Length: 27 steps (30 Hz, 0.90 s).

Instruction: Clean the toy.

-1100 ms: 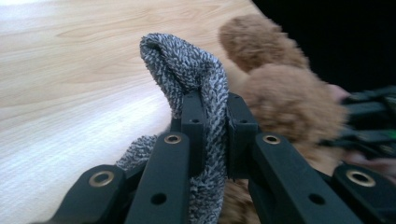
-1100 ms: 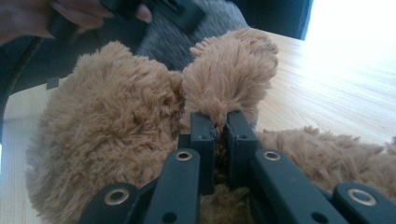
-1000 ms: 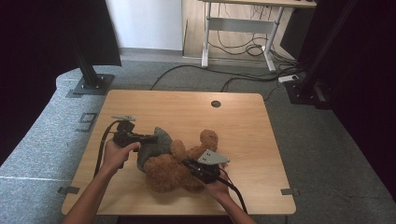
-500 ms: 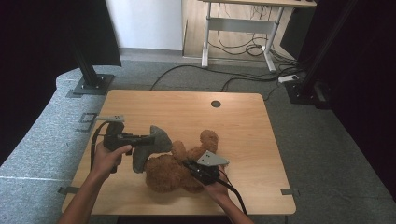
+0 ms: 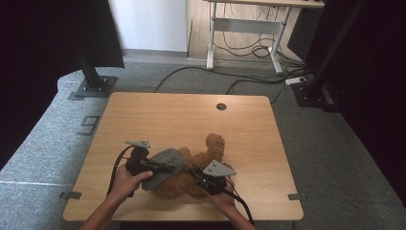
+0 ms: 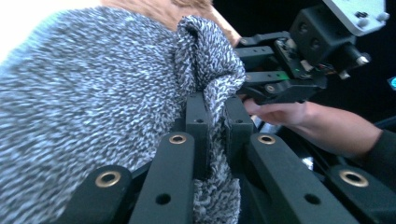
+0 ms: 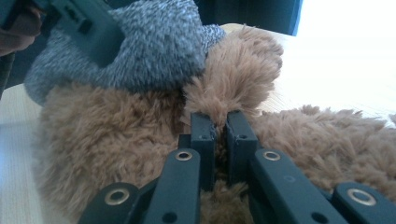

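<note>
A brown plush teddy bear lies on the wooden table near its front edge. A grey knitted garment covers the bear's left end. My left gripper is shut on it, a fold of the grey knit pinched between the jaws of the left gripper. From the right, my right gripper is shut on the bear. In the right gripper view, the right gripper clamps a tuft of the bear's fur, and the grey knit lies over the bear just behind.
A round cable hole sits near the table's far edge. Beyond the table are grey carpet, black stand bases and a desk frame with loose cables. Bare wood lies behind and to the right of the bear.
My left gripper has moved right and toward the front edge, carrying the grey knit further onto the bear. The right gripper and the bear have stayed put.
</note>
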Tool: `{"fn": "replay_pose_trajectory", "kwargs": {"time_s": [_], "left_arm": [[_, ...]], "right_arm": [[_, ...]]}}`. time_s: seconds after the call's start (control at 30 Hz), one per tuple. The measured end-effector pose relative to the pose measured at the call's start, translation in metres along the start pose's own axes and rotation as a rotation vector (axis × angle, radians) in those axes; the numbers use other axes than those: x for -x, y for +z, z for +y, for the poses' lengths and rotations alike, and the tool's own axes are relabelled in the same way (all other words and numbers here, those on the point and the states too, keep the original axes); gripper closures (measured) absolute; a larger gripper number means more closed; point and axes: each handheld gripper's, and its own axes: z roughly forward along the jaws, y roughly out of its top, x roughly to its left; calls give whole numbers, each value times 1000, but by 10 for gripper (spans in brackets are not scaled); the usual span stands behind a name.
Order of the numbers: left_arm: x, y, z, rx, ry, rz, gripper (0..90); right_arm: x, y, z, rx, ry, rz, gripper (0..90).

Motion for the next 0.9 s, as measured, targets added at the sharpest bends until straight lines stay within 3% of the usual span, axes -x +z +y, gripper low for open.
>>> {"fn": "replay_pose_trajectory", "kwargs": {"time_s": [0.17, 0.43, 0.57, 0.7, 0.8, 0.9], "left_arm": [[-3, -10, -3, 2, -5, 13, 836], [-11, -31, -2, 35, -14, 84, 835], [-12, -36, -1, 53, -17, 74, 833], [0, -33, 20, 88, 28, 48, 831], [11, -18, 45, 66, 77, 29, 829], [12, 2, 64, 37, 83, -10, 826]], "right_arm": [[-4, -3, -2, 8, -23, -6, 842], [-4, -5, -4, 13, -28, -2, 842], [-4, -5, -4, 14, -24, 1, 842], [-5, -4, -5, 16, -25, -1, 842], [-5, -4, -5, 20, -30, 0, 842], [-5, -5, -6, 22, -27, 0, 842]]}}
